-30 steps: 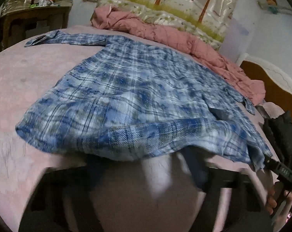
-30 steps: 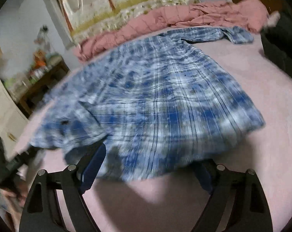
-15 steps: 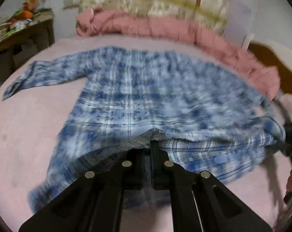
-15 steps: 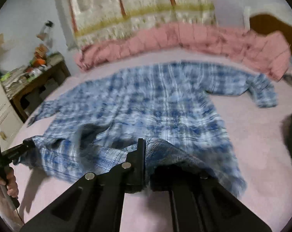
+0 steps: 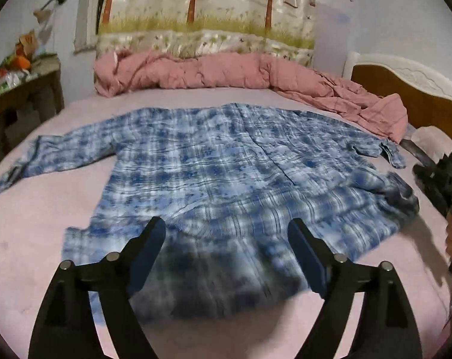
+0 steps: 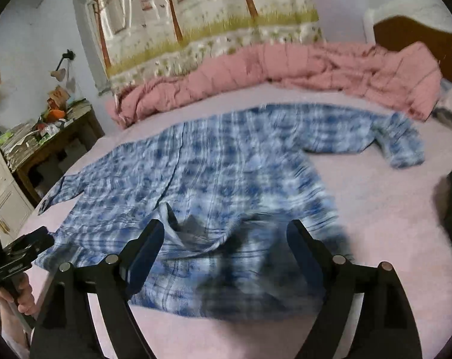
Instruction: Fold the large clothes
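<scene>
Blue plaid shirt (image 5: 232,161) lies spread on pink bed (image 5: 46,239), near hem rumpled; L gripper (image 5: 226,236) and R gripper (image 6: 226,236) jaws both opening over it w/ nothing pinched, so I'd flatten hem before 1st fold.

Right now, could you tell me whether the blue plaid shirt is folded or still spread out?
Spread out, not folded: the shirt lies flat on the bed with both sleeves stretched sideways; only its near hem is rumpled.

Both claws, left claw (image 5: 226,239) and right claw (image 6: 224,239), released the shirt (image 5: 226,179), jaws opening
</scene>
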The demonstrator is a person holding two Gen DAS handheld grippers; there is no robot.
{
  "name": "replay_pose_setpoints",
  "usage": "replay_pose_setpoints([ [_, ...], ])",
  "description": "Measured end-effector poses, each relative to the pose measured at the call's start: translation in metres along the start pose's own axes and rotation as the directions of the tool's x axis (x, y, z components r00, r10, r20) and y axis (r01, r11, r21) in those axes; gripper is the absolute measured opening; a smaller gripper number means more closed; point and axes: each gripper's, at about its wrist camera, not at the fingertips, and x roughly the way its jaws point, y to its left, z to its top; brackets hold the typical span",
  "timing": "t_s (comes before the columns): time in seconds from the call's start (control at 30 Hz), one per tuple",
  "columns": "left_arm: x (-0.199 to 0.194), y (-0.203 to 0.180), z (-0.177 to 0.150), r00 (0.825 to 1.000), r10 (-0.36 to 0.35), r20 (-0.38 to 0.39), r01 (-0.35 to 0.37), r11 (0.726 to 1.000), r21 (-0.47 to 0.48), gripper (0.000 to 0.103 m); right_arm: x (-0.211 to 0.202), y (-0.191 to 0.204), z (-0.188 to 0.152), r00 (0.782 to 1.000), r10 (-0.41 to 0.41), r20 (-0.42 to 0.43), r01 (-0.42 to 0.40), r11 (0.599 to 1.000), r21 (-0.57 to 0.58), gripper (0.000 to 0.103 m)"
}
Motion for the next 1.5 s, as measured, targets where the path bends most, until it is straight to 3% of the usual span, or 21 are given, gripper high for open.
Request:
replay_pose_setpoints([
  [0.07, -0.011, 0.001, -0.006, 0.998, 0.057, 0.016, -0.057, 0.998, 0.023, 0.089, -0.012, -0.004, 0.001, 1.0, -0.022, 0.001, 0.022, 0.999, -0.04, 0.092],
  [0.13, -0.017, 0.005, -0.013, 0.99, 0.137, 0.035, -0.139, 0.989, 0.057, 0.097, -0.017, -0.009, 0.0, 0.995, -0.103, -0.014, 0.101, 0.99, -0.101, 0.092],
  [0.23, -0.007, 0.022, -0.022, 0.976, 0.215, -0.028, -0.212, 0.973, 0.095, 0.102, -0.012, -0.018, -0.005, 0.969, -0.241, -0.044, 0.23, 0.957, -0.179, 0.092],
  [0.33, 0.021, 0.025, -0.025, 0.967, 0.174, -0.184, -0.145, 0.976, 0.162, 0.101, 0.011, -0.028, -0.013, 0.942, -0.292, -0.164, 0.245, 0.934, -0.26, 0.092],
  [0.4, 0.035, 0.011, -0.023, 0.968, 0.136, -0.211, -0.092, 0.974, 0.206, 0.1, 0.027, -0.027, -0.017, 0.929, -0.311, -0.199, 0.237, 0.916, -0.324, 0.092],
  [0.47, 0.049, -0.007, -0.016, 0.972, 0.124, -0.199, -0.081, 0.974, 0.211, 0.1, 0.047, -0.027, -0.016, 0.904, -0.383, -0.191, 0.292, 0.878, -0.378, 0.092],
  [0.57, 0.077, -0.033, 0.001, 0.973, 0.149, -0.176, -0.104, 0.965, 0.242, 0.099, 0.057, -0.038, -0.002, 0.886, -0.446, -0.125, 0.387, 0.862, -0.328, 0.092],
  [0.63, 0.097, -0.039, 0.014, 0.966, 0.196, -0.165, -0.154, 0.959, 0.236, 0.098, 0.053, -0.056, 0.014, 0.86, -0.509, -0.042, 0.49, 0.846, -0.209, 0.092],
  [0.7, 0.112, -0.036, 0.03, 0.966, 0.211, -0.15, -0.18, 0.964, 0.197, 0.097, 0.047, -0.076, 0.02, 0.844, -0.536, -0.003, 0.533, 0.84, -0.101, 0.092],
  [0.73, 0.117, -0.033, 0.035, 0.964, 0.228, -0.138, -0.203, 0.964, 0.173, 0.097, 0.046, -0.084, 0.02, 0.851, -0.524, -0.005, 0.523, 0.85, -0.065, 0.092],
  [0.83, 0.122, -0.023, 0.048, 0.962, 0.252, -0.104, -0.242, 0.964, 0.107, 0.096, 0.046, -0.109, 0.013, 0.901, -0.429, -0.061, 0.431, 0.902, 0.036, 0.092],
  [0.97, 0.109, -0.021, 0.049, 0.977, 0.203, -0.07, -0.196, 0.975, 0.101, 0.096, 0.033, -0.114, 0.008, 0.947, -0.319, -0.029, 0.32, 0.943, 0.094, 0.092],
  [1.07, 0.08, -0.025, 0.038, 0.991, 0.122, -0.057, -0.114, 0.984, 0.135, 0.096, 0.022, -0.099, 0.002, 0.983, -0.183, -0.033, 0.185, 0.982, 0.048, 0.092],
  [1.17, 0.061, -0.031, 0.026, 0.994, 0.056, -0.091, -0.038, 0.982, 0.184, 0.097, 0.023, -0.071, -0.01, 0.986, -0.153, -0.066, 0.15, 0.987, -0.059, 0.092],
  [1.23, 0.057, -0.035, 0.02, 0.99, 0.053, -0.13, -0.025, 0.978, 0.206, 0.097, 0.032, -0.045, -0.013, 0.982, -0.147, -0.116, 0.125, 0.975, -0.182, 0.092],
  [1.3, 0.052, -0.034, 0.015, 0.989, 0.088, -0.123, -0.063, 0.979, 0.194, 0.097, 0.042, -0.008, -0.016, 0.979, -0.058, -0.198, 0.0, 0.959, -0.284, 0.092],
  [1.4, 0.053, -0.026, 0.008, 0.987, 0.114, -0.115, -0.095, 0.983, 0.156, 0.097, 0.063, 0.034, -0.015, 0.958, 0.038, -0.284, -0.114, 0.96, -0.256, 0.092],
  [1.43, 0.056, -0.023, 0.005, 0.986, 0.111, -0.126, -0.094, 0.986, 0.139, 0.097, 0.078, 0.048, -0.015, 0.936, 0.067, -0.345, -0.146, 0.967, -0.21, 0.092],
  [1.5, 0.066, -0.017, -0.005, 0.982, 0.103, -0.156, -0.086, 0.99, 0.11, 0.097, 0.102, 0.067, -0.015, 0.921, 0.065, -0.383, -0.14, 0.975, -0.171, 0.092],
])
